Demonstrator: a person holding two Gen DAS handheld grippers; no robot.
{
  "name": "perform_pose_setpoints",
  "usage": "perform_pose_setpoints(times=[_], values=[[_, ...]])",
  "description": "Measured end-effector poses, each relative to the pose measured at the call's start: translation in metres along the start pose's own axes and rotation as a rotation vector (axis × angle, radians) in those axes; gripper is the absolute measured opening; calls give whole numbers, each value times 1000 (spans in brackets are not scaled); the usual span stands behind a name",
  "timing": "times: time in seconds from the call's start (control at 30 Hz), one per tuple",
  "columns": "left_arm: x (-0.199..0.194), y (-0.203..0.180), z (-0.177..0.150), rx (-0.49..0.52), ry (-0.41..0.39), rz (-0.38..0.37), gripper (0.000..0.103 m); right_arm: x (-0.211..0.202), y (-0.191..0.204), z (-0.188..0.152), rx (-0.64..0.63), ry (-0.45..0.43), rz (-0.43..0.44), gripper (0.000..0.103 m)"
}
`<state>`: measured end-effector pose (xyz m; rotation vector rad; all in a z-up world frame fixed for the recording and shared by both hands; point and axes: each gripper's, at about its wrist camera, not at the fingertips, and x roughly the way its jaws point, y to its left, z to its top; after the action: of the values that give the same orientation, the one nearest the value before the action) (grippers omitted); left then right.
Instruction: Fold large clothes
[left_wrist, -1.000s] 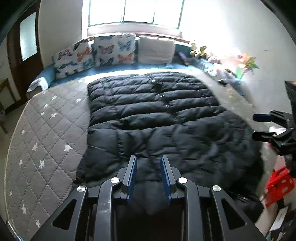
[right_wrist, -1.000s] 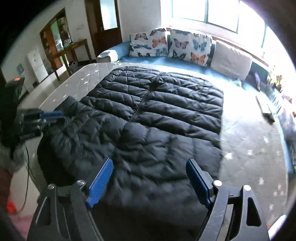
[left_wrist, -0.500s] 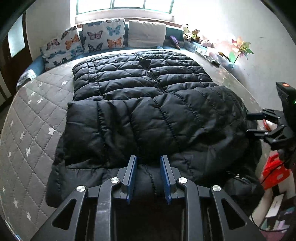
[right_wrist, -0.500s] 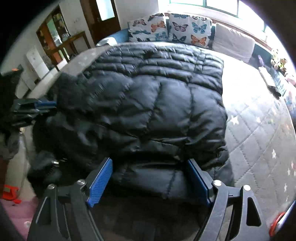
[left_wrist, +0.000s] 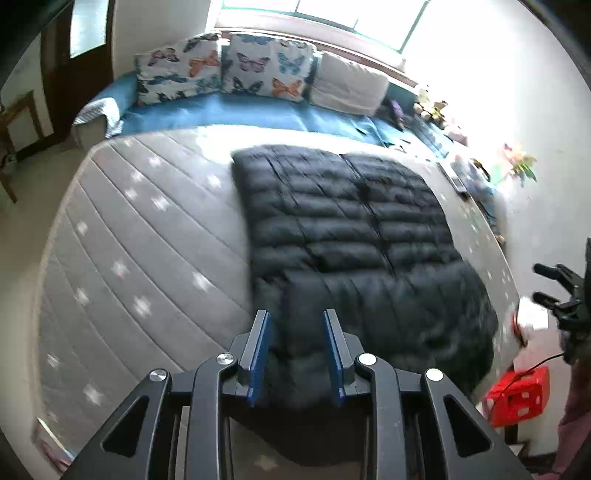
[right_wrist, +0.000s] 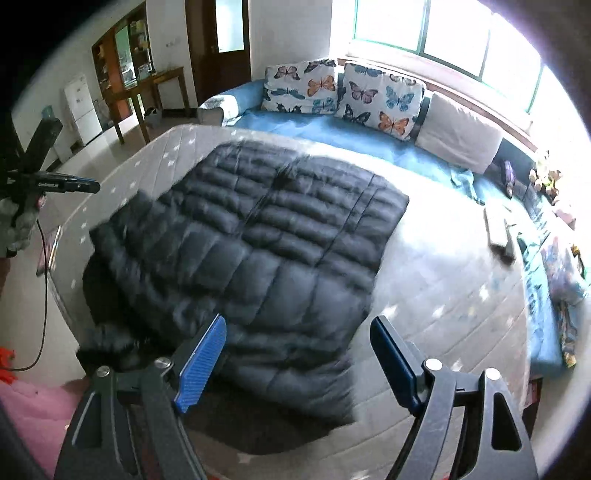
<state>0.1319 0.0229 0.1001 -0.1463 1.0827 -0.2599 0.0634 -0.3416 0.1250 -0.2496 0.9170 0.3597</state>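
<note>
The bed (right_wrist: 443, 295) carries the black puffer jacket (right_wrist: 277, 240), spread flat with its near end doubled back on itself (one fold looks laid). Both tools hover clear of it: the right hand-held gripper (right_wrist: 299, 325) gapes wide and empty, and the left hand-held gripper (left_wrist: 294, 321) stands narrowly parted, gripping nothing. The next move calls for fresh grasps on an edge for a second fold.

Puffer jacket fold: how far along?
Done: black puffer jacket spread on the bed, near end doubled over its middle. In hand: nothing; left tool and right tool hang empty above it. Left: probably more folds to make a compact bundle.
</note>
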Motion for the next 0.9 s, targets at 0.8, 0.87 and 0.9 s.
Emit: perform_pose_setpoints(times=[0.8,0.87,0.9], values=[[207,131,191,-289,74,-220,41,225,-189,88,445,159,206,88],[227,132,193,-299,82,-225,41,240,-200,82,505,144,242,88],[236,133,195,-305,85,-220,41,247,-204,78,526,140,257,88]])
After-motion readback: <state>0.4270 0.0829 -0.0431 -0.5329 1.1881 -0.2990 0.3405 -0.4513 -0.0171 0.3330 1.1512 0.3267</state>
